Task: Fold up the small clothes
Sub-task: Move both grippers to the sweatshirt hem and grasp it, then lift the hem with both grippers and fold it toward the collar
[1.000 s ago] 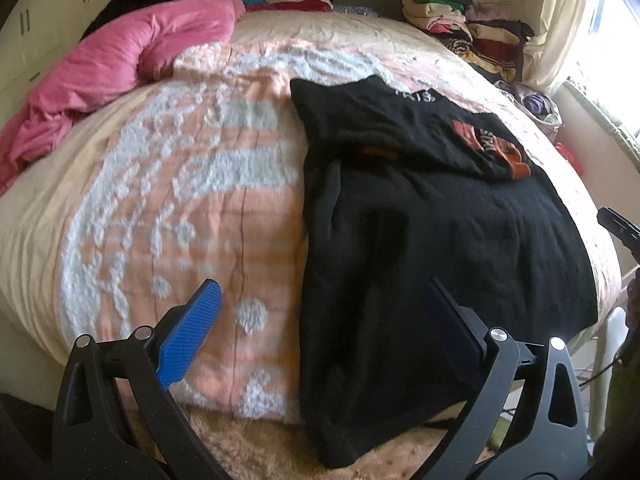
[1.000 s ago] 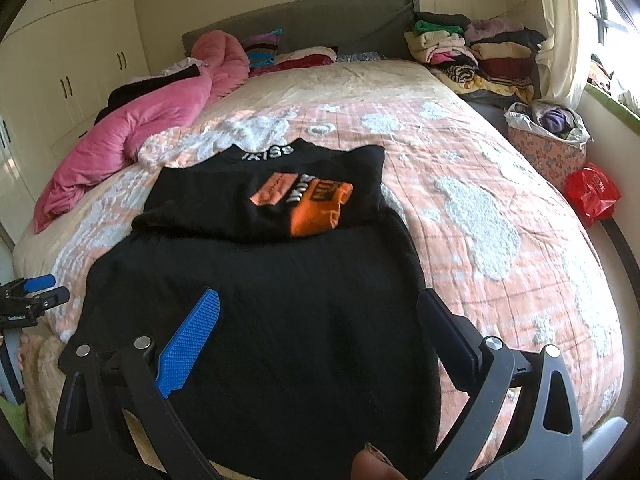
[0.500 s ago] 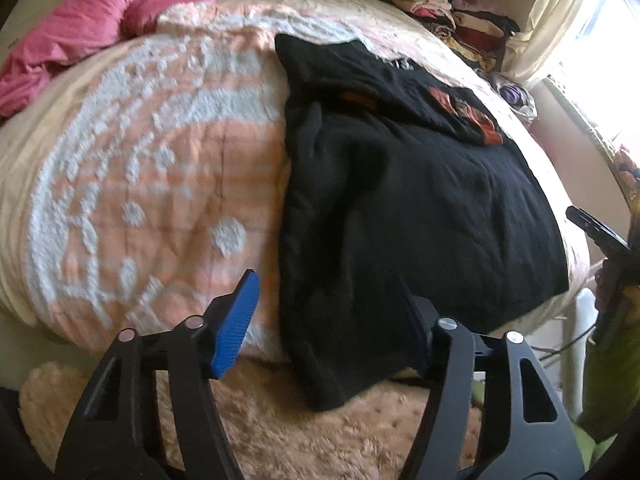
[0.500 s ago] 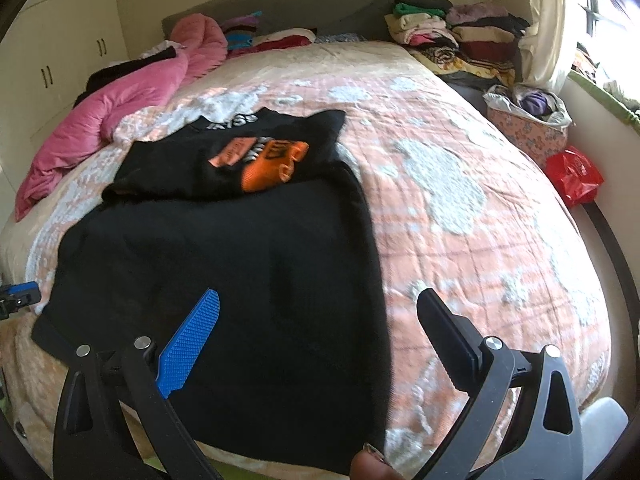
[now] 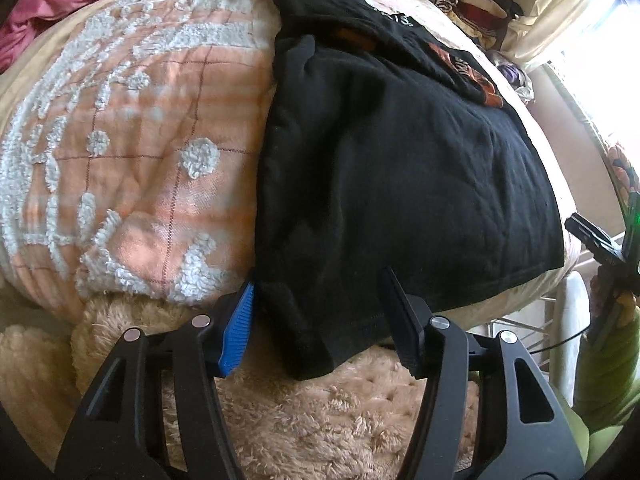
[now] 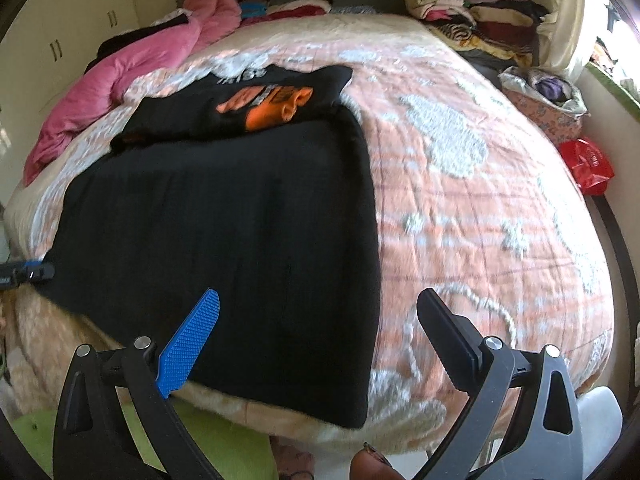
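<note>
A black garment [image 5: 400, 180] lies flat on the peach bedspread [image 5: 140, 120], and its near hem hangs over the bed's edge. A folded black shirt with an orange print [image 6: 256, 100] rests on its far end. My left gripper [image 5: 318, 280] sits low at the garment's near left corner. Its jaws are closing, with the hanging corner between them and the pads not visibly pressing. My right gripper [image 6: 319, 294] stands open just above the garment's [image 6: 224, 220] near right corner, with cloth below its blue finger. In the right wrist view the left gripper [image 6: 28, 272] shows at the far left.
A pink duvet [image 6: 140, 68] lies at the bed's far left. Stacked clothes [image 6: 472, 12] sit at the far right, with a red bag [image 6: 588, 164] on the floor beside the bed. A fluffy beige blanket [image 5: 320, 412] hangs below the near edge.
Both grippers came down and in toward the bed's near edge. The left jaws narrowed from wide apart to half apart around the garment's near left corner. The right jaws stayed wide.
</note>
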